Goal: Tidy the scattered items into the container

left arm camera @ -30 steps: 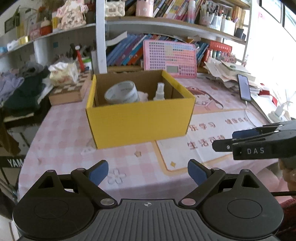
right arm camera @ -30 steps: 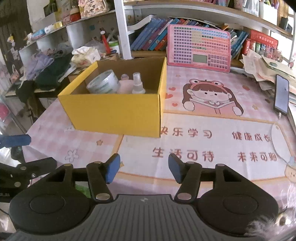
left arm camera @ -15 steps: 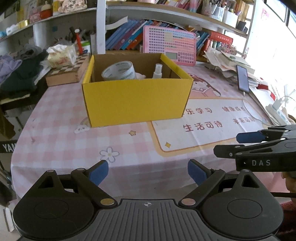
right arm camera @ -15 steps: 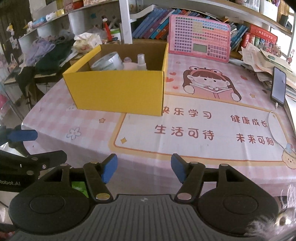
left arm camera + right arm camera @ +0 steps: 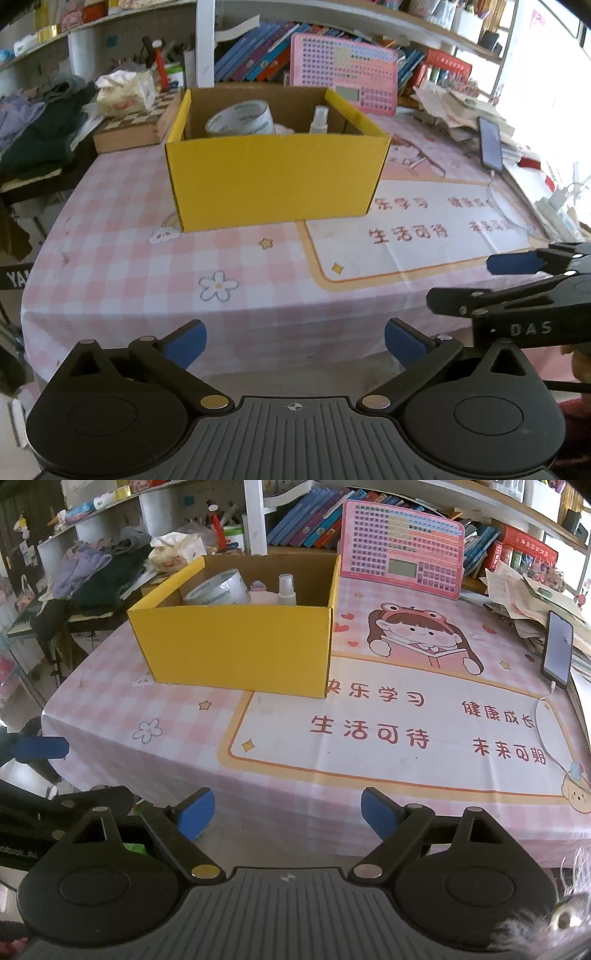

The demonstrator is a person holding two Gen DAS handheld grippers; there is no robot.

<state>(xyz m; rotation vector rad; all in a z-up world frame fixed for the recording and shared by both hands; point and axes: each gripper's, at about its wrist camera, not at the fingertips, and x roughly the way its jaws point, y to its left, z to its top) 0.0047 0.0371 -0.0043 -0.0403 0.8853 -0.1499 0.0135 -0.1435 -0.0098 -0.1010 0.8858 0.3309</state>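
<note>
Risk: both claws, left (image 5: 293, 341) and right (image 5: 288, 812), just spread apart, empty; phone (image 5: 558, 649) at 2 o'clock invites a wrong pick into box (image 5: 236, 648).

pink tablecloth (image 5: 110, 716), phone (image 5: 558, 646), books (image 5: 306, 520)

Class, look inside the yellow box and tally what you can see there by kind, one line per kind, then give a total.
Inside the yellow box:
Roll of clear tape: 1
Small clear spray bottle: 1
Pale pink item, partly hidden behind the others: 1
Total visible: 3
</note>
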